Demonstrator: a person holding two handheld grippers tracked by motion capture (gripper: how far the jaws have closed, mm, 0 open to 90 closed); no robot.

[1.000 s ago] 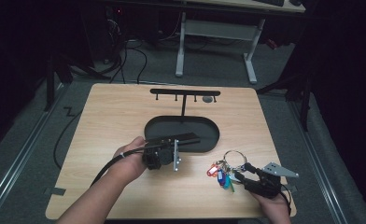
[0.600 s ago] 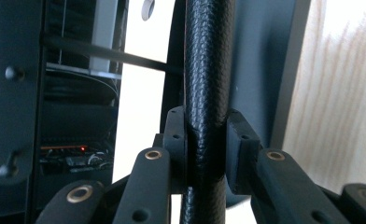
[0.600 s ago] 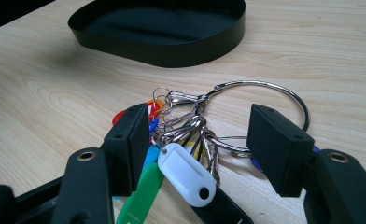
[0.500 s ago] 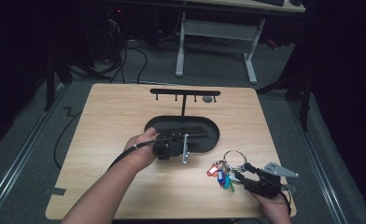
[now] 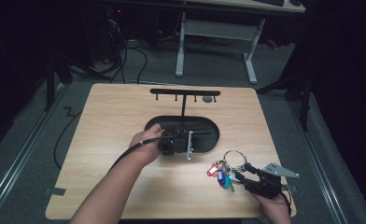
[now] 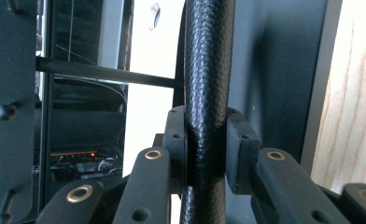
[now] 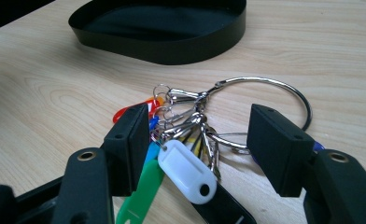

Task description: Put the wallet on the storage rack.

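On the table (image 5: 125,121) — one key ring (image 7: 260,100), one tray (image 7: 162,42)

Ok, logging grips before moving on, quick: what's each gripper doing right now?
Left gripper: shut on the black textured bar of the stand.
Right gripper: open, jaws either side of the key bunch, not pressing it.

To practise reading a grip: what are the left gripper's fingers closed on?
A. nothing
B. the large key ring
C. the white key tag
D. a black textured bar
D: in the left gripper view the fingers of the left gripper press on both sides of a black textured bar.
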